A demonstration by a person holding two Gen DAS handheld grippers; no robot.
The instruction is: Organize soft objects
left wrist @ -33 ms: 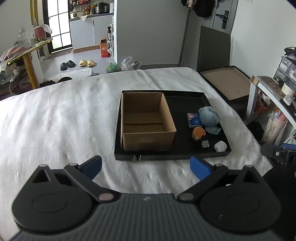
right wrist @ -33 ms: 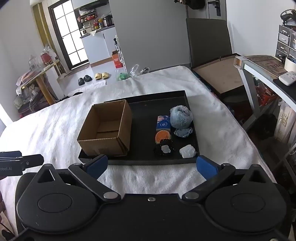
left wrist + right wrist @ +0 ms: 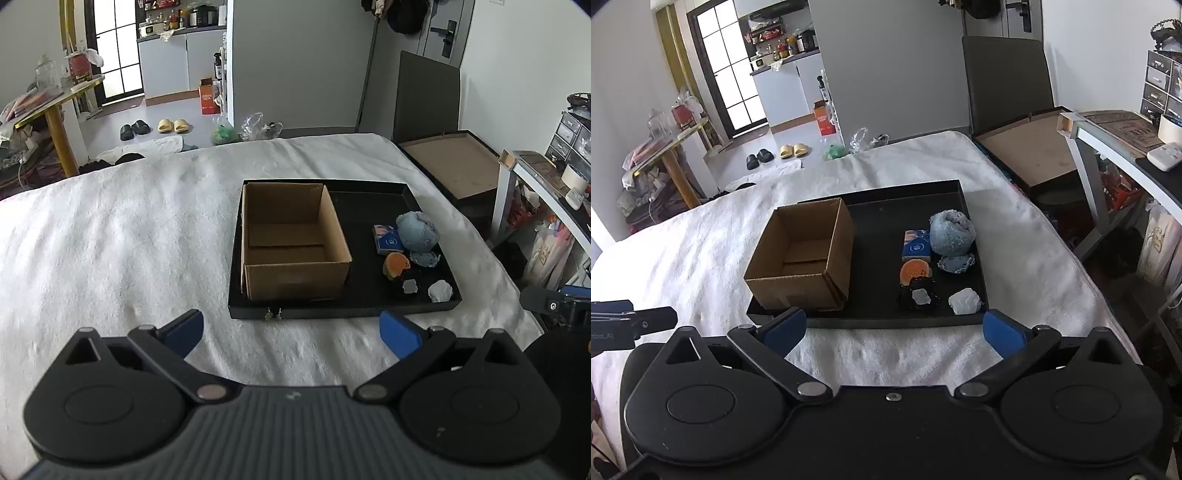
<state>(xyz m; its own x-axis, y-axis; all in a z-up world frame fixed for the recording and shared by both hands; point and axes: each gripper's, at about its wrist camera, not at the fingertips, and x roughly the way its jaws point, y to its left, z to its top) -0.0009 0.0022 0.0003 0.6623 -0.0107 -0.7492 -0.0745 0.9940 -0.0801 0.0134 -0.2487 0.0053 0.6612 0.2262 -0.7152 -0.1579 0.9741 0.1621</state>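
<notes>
A black tray (image 3: 343,314) lies on a bed covered by a white fleecy blanket (image 3: 129,251), towards the bed's right edge. In the tray's left half stands an open cardboard box (image 3: 295,240) with nothing visible inside, close against the tray's left and near walls.

The soft things are gathered in the tray's right half. Nearest the far right is a rolled blue-grey cloth ball (image 3: 952,230), with a small blue packet (image 3: 916,243) touching its left side. Just in front of the ball lies a flat blue crocheted piece (image 3: 956,264). In front of the packet is an orange round sponge (image 3: 914,271), and nearer the tray's near wall a dark frilly item with a small pale lump on it (image 3: 919,295). A white crumpled lump (image 3: 964,301) sits in the tray's near right corner.

The left hand-held gripper (image 3: 291,330) hangs above the blanket short of the tray's near wall, jaws spread wide with nothing between them. The right hand-held gripper (image 3: 894,328) is likewise spread wide and empty, over the tray's near wall.
</notes>
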